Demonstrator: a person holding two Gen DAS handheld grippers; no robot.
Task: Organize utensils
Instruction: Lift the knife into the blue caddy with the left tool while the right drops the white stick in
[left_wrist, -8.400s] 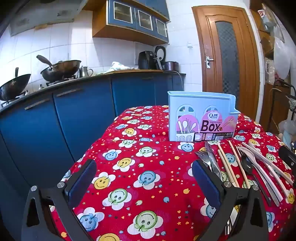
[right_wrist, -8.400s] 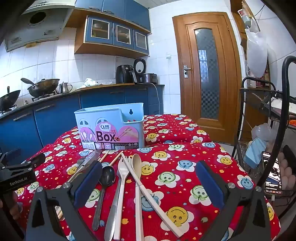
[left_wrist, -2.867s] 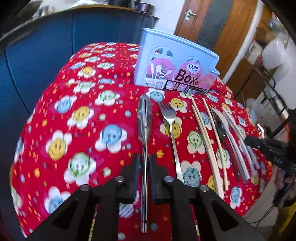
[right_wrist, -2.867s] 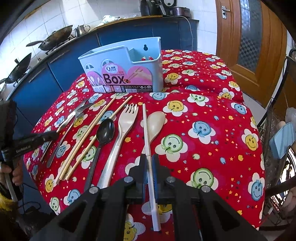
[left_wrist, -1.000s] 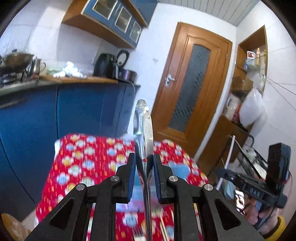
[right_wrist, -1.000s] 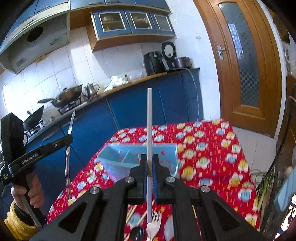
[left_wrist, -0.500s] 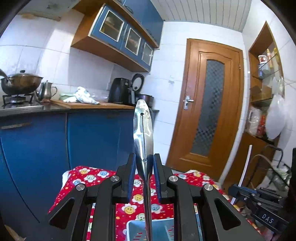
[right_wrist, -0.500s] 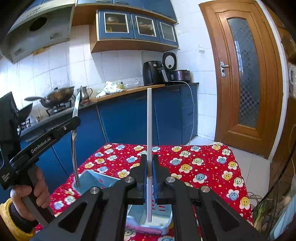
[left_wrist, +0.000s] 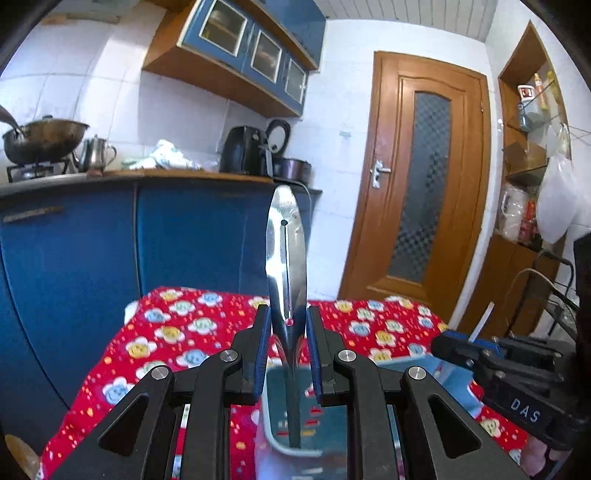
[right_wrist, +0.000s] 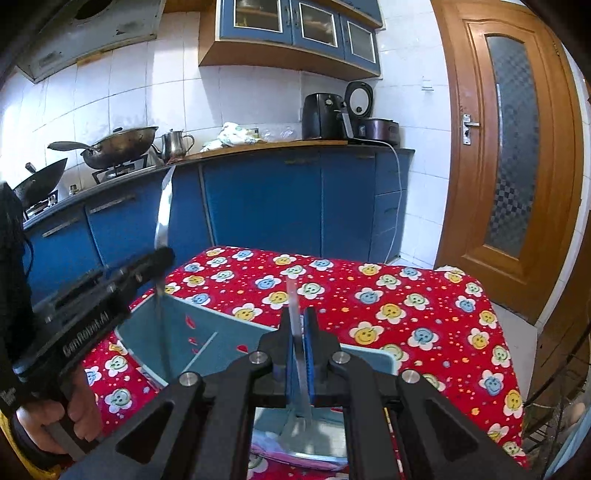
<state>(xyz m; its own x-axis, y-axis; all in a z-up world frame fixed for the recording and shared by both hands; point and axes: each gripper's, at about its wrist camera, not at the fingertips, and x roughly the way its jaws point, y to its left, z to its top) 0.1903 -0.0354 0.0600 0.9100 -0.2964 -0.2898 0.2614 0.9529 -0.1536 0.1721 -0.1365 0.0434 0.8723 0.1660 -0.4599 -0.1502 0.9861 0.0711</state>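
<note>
Red smiley-print cloth (right_wrist: 406, 295) covers the surface under both grippers. Left gripper (left_wrist: 287, 328) clamps a steel knife (left_wrist: 286, 251) upright, blade up, handle end down inside the blue utensil box (right_wrist: 207, 332). Right gripper (right_wrist: 297, 332) has its jaws just easing apart around an upright white chopstick (right_wrist: 292, 306), its lower end in the box.

Both wrist views above box (left_wrist: 295, 417)

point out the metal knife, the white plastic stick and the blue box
metal knife (left_wrist: 286, 254), left wrist view, on the shiny wide end above the jaws
white plastic stick (right_wrist: 292, 306), right wrist view, on the upright part above the jaws
blue box (right_wrist: 225, 328), right wrist view, on its inner back wall
</note>
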